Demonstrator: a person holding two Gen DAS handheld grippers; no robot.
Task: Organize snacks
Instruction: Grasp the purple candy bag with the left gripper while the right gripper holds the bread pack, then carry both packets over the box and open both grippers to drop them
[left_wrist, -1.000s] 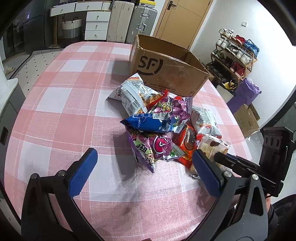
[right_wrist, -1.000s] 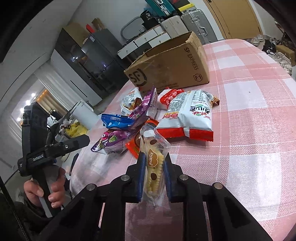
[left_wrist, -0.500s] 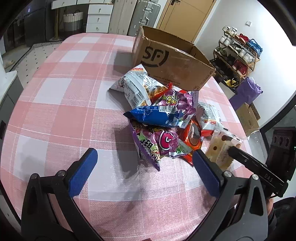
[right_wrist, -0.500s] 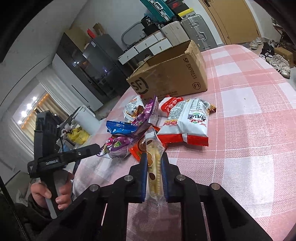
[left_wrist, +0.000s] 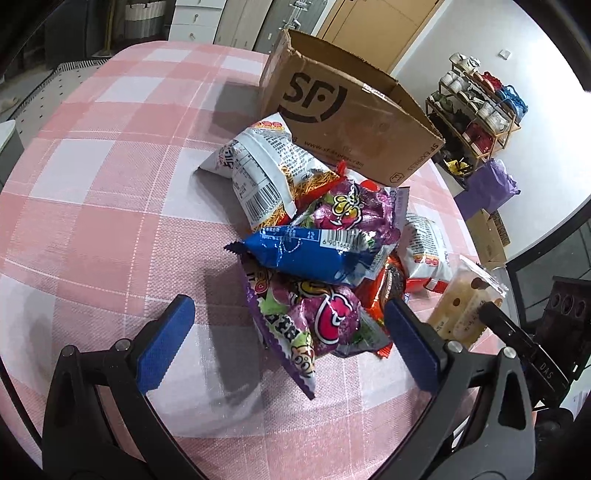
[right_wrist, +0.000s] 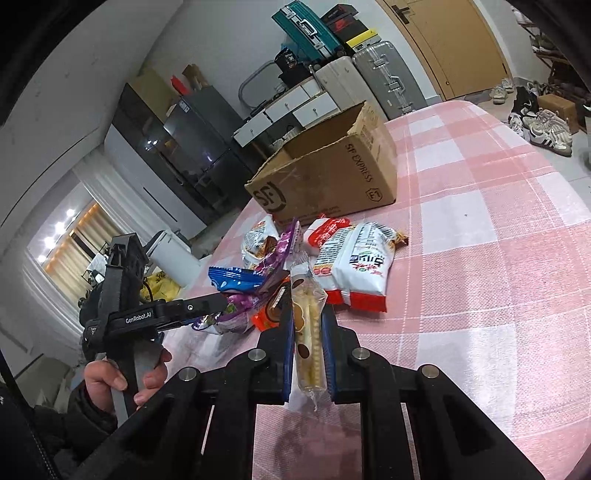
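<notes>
Right gripper (right_wrist: 308, 343) fingers clamp 1 biscuit pack (right_wrist: 306, 332), left gripper (left_wrist: 284, 343) fingers wide over 1 snack pile (left_wrist: 317, 240) beside 1 box (left_wrist: 354, 122) on worktop (left_wrist: 110, 192).

Cardboard box (right_wrist: 325, 181) reads "SF EXPRESS"; left claw (right_wrist: 207, 306) "GenRobot.AI".

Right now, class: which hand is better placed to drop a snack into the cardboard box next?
Right. Its tongs are shut on the clear biscuit packet, pointing toward the cardboard box. The left tongs are open and empty over the pile.
</notes>
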